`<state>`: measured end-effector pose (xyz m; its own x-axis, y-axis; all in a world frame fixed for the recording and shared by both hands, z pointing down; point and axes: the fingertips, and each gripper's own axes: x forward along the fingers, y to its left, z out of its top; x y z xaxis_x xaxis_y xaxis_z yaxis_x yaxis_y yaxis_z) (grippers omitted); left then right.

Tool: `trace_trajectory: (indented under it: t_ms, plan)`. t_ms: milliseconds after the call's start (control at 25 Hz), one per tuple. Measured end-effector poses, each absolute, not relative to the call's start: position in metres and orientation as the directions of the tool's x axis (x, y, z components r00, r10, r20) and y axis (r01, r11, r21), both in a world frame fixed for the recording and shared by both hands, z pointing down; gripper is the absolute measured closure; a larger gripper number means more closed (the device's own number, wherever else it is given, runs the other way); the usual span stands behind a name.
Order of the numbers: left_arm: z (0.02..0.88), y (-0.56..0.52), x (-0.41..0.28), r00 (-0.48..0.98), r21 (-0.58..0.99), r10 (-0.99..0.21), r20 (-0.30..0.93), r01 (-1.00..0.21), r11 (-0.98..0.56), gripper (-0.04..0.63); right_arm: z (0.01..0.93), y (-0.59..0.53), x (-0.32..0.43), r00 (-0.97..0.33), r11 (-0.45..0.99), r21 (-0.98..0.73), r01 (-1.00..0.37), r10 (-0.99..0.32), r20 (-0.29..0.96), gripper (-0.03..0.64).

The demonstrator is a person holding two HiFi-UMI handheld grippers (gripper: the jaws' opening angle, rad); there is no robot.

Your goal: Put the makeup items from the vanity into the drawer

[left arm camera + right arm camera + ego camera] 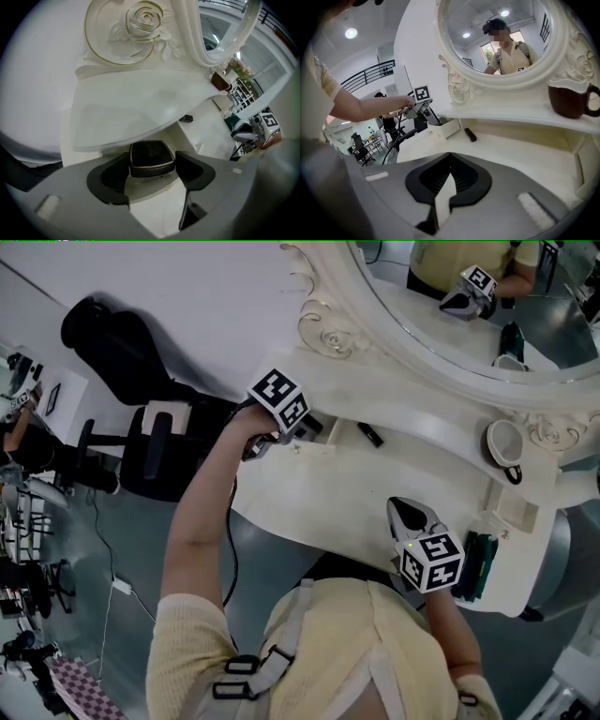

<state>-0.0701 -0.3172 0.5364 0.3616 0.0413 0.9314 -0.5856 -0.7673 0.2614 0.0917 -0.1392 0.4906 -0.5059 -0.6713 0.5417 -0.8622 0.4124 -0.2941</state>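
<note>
A dark square compact with a gold rim [150, 154] sits between the jaws of my left gripper [152, 165], and both pads press on its sides. The left gripper [298, 430] points steeply down over the open white drawer [445, 127] at the vanity's left end. A short black makeup tube [369, 434] lies on the vanity top, also seen as the tube [470, 135] beside the drawer. My right gripper [408, 514] rests low over the vanity's front part, shut and empty [449, 180].
The ornate white mirror [501, 37] stands behind the vanity top [328, 493]. A brown mug [569, 101] stands on the raised shelf at the right. A green item [478, 563] lies by the right front edge. A black office chair [141, 442] stands left of the vanity.
</note>
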Motion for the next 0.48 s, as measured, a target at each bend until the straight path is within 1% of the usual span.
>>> trace_trajectory:
  t_ms: [360, 480]
  plan:
    - [0.522, -0.322, -0.072, 0.402, 0.234, -0.013, 0.916, -0.559, -0.795, 0.262, 0.490, -0.136, 0.088, -0.500, 0.408, -0.290, -0.866, -0.673, 0.545, 0.615]
    - [0.509, -0.317, -0.070, 0.431, 0.212, -0.053, 0.901, -0.542, -0.813, 0.264, 0.490, -0.135, 0.086, -0.500, 0.410, -0.288, -0.865, -0.671, 0.547, 0.615]
